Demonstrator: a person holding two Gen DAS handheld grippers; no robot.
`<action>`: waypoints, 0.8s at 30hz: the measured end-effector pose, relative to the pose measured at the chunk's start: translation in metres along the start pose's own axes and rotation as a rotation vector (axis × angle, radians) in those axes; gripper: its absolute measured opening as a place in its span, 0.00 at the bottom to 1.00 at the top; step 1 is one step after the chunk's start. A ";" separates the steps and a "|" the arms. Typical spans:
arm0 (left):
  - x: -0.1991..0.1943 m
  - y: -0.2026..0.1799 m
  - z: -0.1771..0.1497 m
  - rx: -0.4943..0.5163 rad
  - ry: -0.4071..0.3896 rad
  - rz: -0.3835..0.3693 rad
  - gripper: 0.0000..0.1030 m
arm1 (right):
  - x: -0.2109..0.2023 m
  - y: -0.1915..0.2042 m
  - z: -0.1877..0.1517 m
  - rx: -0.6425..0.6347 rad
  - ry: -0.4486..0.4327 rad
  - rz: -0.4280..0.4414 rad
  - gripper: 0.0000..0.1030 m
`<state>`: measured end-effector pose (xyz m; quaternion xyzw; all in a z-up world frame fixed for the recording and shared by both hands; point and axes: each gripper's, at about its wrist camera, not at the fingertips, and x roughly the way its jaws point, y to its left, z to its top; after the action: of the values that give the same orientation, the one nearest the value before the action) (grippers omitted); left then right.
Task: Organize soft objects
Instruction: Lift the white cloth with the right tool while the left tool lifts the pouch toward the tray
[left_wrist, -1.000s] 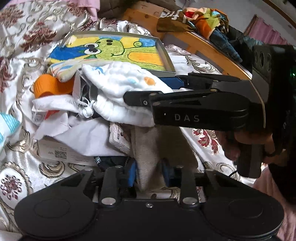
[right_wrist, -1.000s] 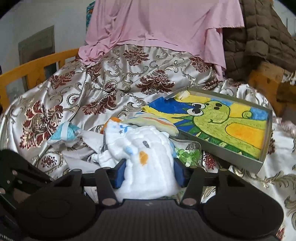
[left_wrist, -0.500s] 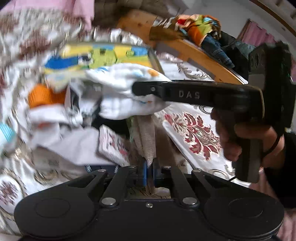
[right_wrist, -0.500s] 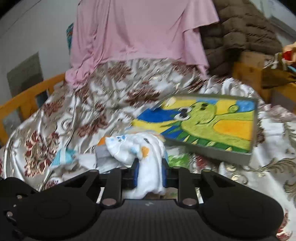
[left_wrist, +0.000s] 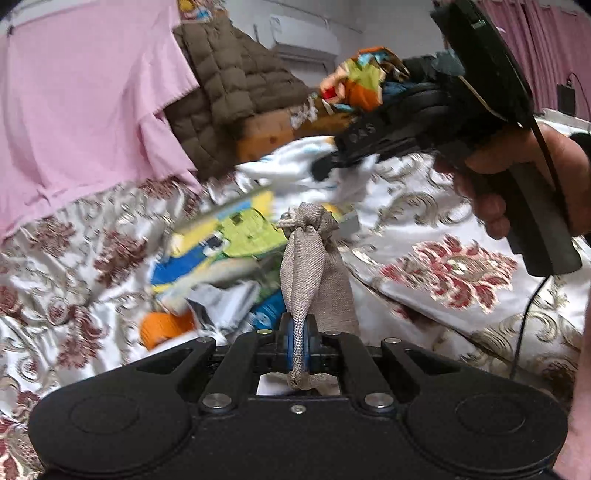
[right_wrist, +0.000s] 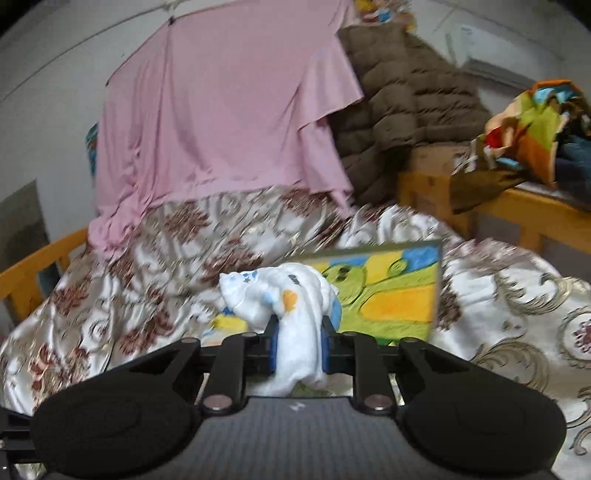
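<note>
Both tools are loaded. My left gripper (left_wrist: 298, 338) is clenched on the lower end of a small beige drawstring pouch (left_wrist: 312, 266), which stands up from the jaws with its tied neck on top, lifted clear of the bed. My right gripper (right_wrist: 298, 345) is clamped around the middle of a white patterned cloth (right_wrist: 284, 299); its jaws have just been closing, and the cloth is bunched between the blue pads, spilling over above and below them. In the left view that same tool (left_wrist: 424, 122) shows up high on the right, with the person's hand (left_wrist: 517, 177) on its handle and the cloth trailing from its tip. Below, on the floral bedspread (right_wrist: 155, 266), the loose pile lies beside the cartoon-printed tray (right_wrist: 399, 295), which sits toward the right side of the bed near the wooden bed rail (right_wrist: 524, 206): an orange item (left_wrist: 164, 326) and crumpled white pieces, too smeared to name. I judge this to be the lift-and-carry step. To do it well I would hold both grips firm, raise until the hanging ends clear the pile, keep the two tools apart so the fabrics do not tangle, and carry slowly, since the pouch is held only by its thin end and could slip.
</note>
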<state>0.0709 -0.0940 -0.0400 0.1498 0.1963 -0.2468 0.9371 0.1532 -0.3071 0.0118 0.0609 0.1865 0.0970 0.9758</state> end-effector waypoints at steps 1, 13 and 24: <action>-0.004 0.002 0.000 -0.009 -0.017 0.014 0.04 | -0.001 -0.002 0.002 0.006 -0.016 -0.010 0.22; 0.028 0.046 0.071 -0.232 -0.212 0.127 0.04 | 0.044 -0.052 0.024 0.136 -0.138 -0.117 0.22; 0.188 0.075 0.127 -0.331 -0.092 0.100 0.04 | 0.120 -0.092 0.015 0.248 -0.059 -0.138 0.22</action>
<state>0.2980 -0.1558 0.0022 -0.0082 0.1836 -0.1708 0.9680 0.2833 -0.3722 -0.0312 0.1710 0.1721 0.0039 0.9701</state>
